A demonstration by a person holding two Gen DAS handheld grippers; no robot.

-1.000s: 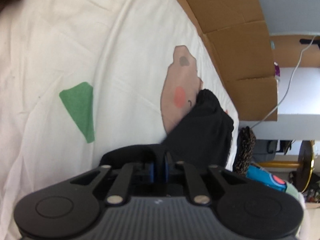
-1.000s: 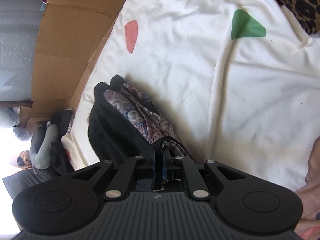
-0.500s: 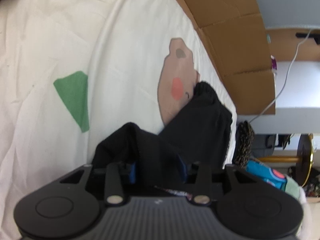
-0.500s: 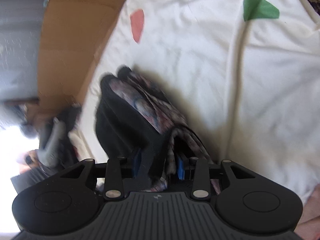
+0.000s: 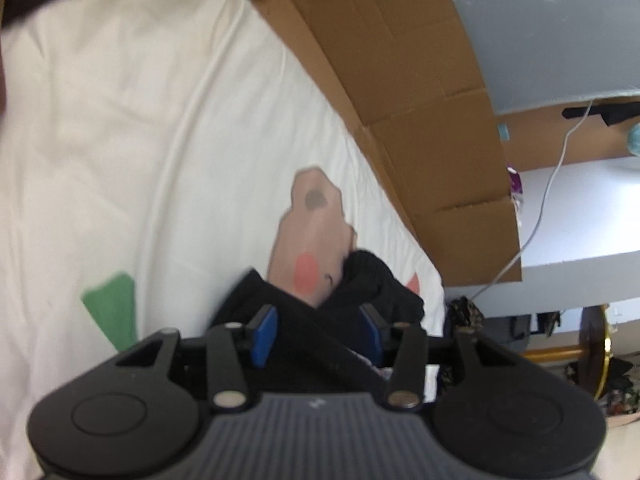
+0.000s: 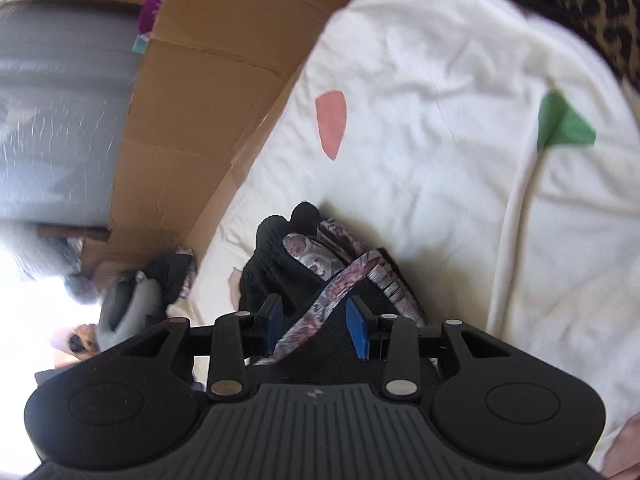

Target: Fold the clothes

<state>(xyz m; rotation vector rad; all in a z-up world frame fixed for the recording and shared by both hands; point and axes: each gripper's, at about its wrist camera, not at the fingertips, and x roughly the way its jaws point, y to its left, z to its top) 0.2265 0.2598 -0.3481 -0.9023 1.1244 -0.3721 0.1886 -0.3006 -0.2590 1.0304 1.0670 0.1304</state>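
One black garment (image 5: 372, 292) lies folded on the white sheet (image 5: 120, 140), and two tongs hang over it, one at each end. The left tongs (image 5: 318, 332) stand with their blue pads (image 5: 264, 334) spread and their jaws opening; black cloth lies between the pads, with a gap showing on the right side, so nothing is clamped. The right tongs (image 6: 316, 324) are also open, their pads (image 6: 357, 330) apart, and one patterned band (image 6: 320, 300) of the garment runs loosely between them, close to the left pad. The garment sits directly ahead of and under both tongs, near the sheet's edge.

On the sheet ahead of the left tongs are one green patch (image 5: 112, 308) to the left and one beige animal print (image 5: 314, 236) straight in front, partly under the black cloth. Ahead of the right tongs are one pink patch (image 6: 331, 124) and one green patch (image 6: 562, 124). One cardboard sheet (image 5: 400, 100) stands along the far edge. One leopard-print cloth (image 6: 592, 8) lies far right of the right tongs.

A second ago both tongs were pinched shut on the cloth; now both have let go and lifted a little, and the garment rests where it was laid.
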